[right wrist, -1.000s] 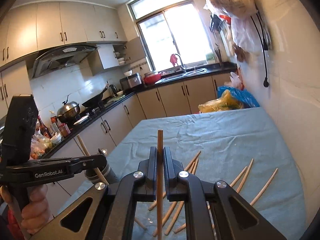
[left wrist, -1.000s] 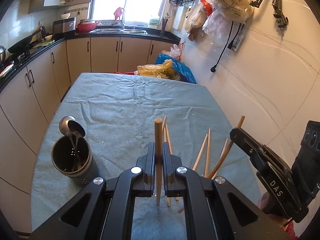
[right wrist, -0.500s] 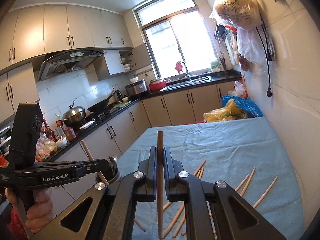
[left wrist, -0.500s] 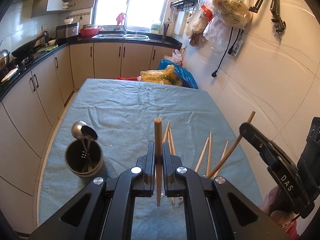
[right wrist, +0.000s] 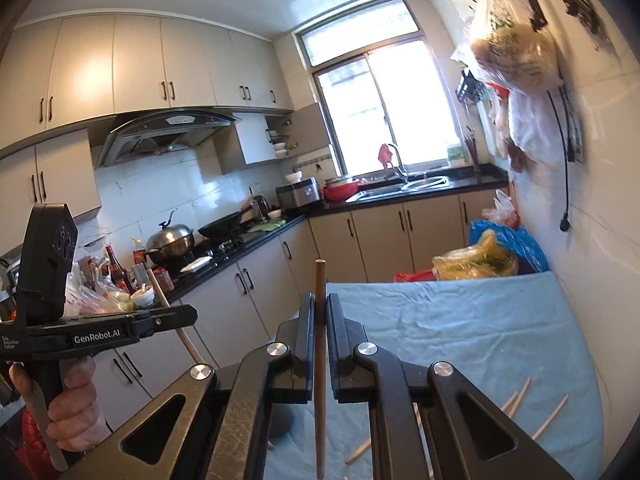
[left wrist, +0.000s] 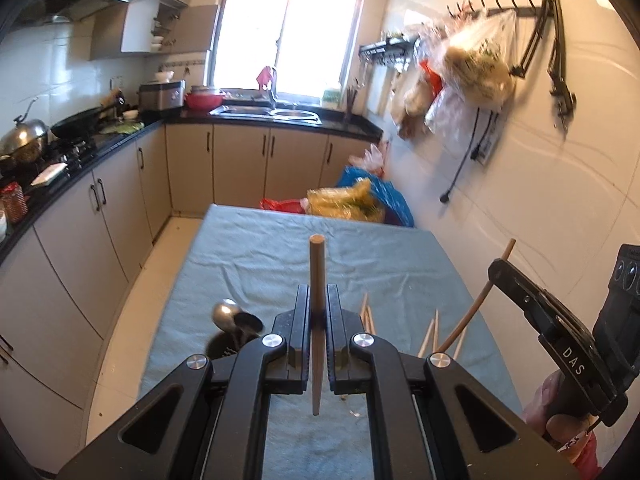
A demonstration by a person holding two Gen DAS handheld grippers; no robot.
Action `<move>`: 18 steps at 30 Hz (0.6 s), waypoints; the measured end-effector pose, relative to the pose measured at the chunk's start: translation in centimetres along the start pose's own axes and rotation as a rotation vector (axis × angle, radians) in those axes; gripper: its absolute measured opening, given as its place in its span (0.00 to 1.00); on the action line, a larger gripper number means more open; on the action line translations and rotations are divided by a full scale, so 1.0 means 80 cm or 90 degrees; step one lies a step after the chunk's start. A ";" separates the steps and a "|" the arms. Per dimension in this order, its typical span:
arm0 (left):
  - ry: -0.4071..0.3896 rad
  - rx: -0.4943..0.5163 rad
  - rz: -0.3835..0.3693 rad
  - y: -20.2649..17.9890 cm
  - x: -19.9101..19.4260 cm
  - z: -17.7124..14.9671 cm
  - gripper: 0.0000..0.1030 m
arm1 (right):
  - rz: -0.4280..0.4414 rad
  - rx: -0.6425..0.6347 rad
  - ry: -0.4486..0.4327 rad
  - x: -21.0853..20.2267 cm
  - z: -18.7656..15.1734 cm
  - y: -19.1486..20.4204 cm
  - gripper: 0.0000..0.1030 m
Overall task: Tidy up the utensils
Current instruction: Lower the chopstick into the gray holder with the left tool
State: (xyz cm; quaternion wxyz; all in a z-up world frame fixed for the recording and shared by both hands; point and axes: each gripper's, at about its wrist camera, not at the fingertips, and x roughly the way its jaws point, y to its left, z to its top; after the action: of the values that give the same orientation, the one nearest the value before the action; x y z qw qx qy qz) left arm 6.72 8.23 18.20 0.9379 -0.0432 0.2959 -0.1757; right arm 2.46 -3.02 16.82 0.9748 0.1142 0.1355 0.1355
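Left gripper [left wrist: 318, 316] clamped on a wooden chopstick [left wrist: 317, 320], held upright between the jaws, top end sticking well above the fingertips, bottom end hanging free over the desk [left wrist: 260, 264], which has a blue-grey cloth on it. Right gripper [right wrist: 319, 320] same deal: closed on its own chopstick [right wrist: 319, 360], upright, tip above the jaws, lower end below them and off the cloth. Both grippers are raised above the desk; in the left view the right gripper sits off to the right with its chopstick slanting, in the right view the left gripper sits off to the left, hand [right wrist: 76, 404] on its grip. Dark round holder [left wrist: 222, 350] stands on the near left part of the desk, mostly hidden behind the left gripper, with two metal spoons [left wrist: 236, 320] in it, bowls up. Loose chopsticks [left wrist: 430, 332] lie flat on the cloth on the right side, just past the left gripper's fingers and well apart from the holder; a few more show in the right view near the wall-side edge [right wrist: 552, 416]. Exact count unclear, some are hidden behind the gripper bodies. Plastic bags [left wrist: 352, 202] piled beyond the far end of the desk
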 end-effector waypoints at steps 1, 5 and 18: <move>-0.003 -0.003 0.000 0.004 -0.003 0.005 0.06 | 0.004 -0.002 -0.001 0.002 0.003 0.003 0.06; -0.022 -0.013 0.015 0.021 -0.014 0.022 0.06 | 0.022 -0.004 -0.009 0.012 0.018 0.020 0.06; -0.050 -0.053 0.051 0.077 -0.013 0.054 0.06 | 0.063 -0.025 -0.048 0.056 0.055 0.083 0.06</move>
State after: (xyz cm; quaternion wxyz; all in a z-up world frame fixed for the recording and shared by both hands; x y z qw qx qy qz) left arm 10.26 14.29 21.14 0.9525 -0.0774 0.2674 -0.1234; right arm 6.35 3.71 21.60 0.9734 0.1063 0.0905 0.1816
